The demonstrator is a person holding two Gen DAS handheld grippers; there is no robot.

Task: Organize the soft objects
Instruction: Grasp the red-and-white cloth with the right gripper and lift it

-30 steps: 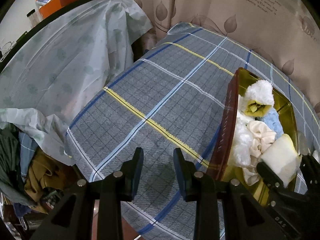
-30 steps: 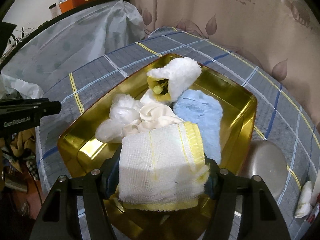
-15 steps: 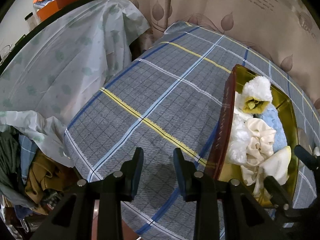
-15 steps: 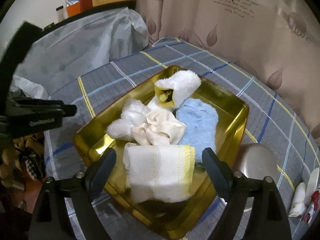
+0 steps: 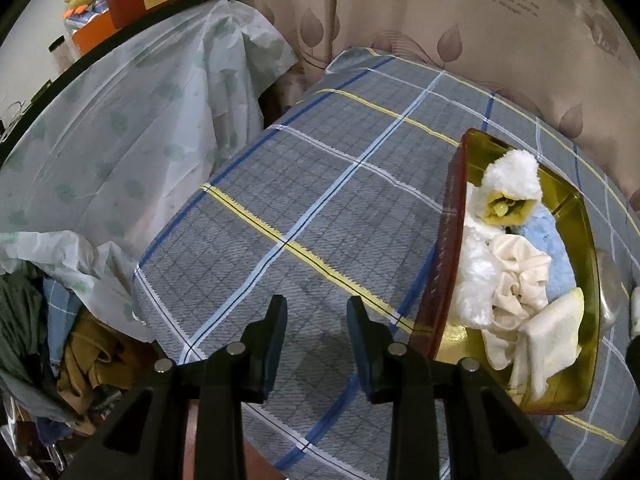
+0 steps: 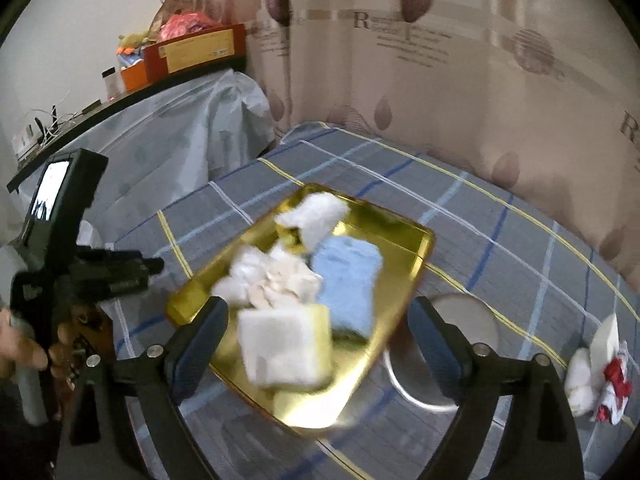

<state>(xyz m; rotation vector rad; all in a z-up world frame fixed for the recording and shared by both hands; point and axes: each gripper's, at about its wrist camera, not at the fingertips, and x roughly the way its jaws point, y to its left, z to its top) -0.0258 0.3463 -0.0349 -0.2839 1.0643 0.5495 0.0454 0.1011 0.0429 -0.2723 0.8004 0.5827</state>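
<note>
Seen from the right wrist, blurred: right gripper point(image 6: 316, 320) above the near end of a gold tray point(image 6: 416, 256), jaws wide and opening, nothing pinched between them. Directly below, inside the tray, a folded white towel point(image 6: 280, 344) with a yellow edge, free of both pads. Packed behind it in the same tray: a cream cloth point(image 6: 288, 284), a fluffy white piece point(image 6: 240, 280), a blue cloth point(image 6: 352, 280) on the right side, and at the far end a white plush point(image 6: 320, 212) with a yellow patch. On the plaid cloth point(image 6: 500, 240) covering the table, just right of the tray, a round silver lid point(image 6: 460, 320); farther right, near the edge, a small white and red bundle point(image 6: 600, 376). At far left, the left gripper point(image 6: 120, 272) held in a hand point(image 6: 24, 348), well apart from the tray. From the left wrist: left gripper point(image 5: 316, 320) poised over bare plaid cloth point(image 5: 280, 200), jaws narrowly parted with nothing between, its shadow on the fabric beneath. Tray point(image 5: 452, 248) to the right, showing its reddish outer wall, with the plush point(image 5: 508, 176), cream cloth point(image 5: 520, 272), blue cloth point(image 5: 556, 256) and towel point(image 5: 552, 336) inside, the towel leaning against the near corner. Behind the table, a leaf-print curtain point(image 5: 480, 40); to the left, a plastic sheet point(image 5: 140, 120) draped over furniture.
</note>
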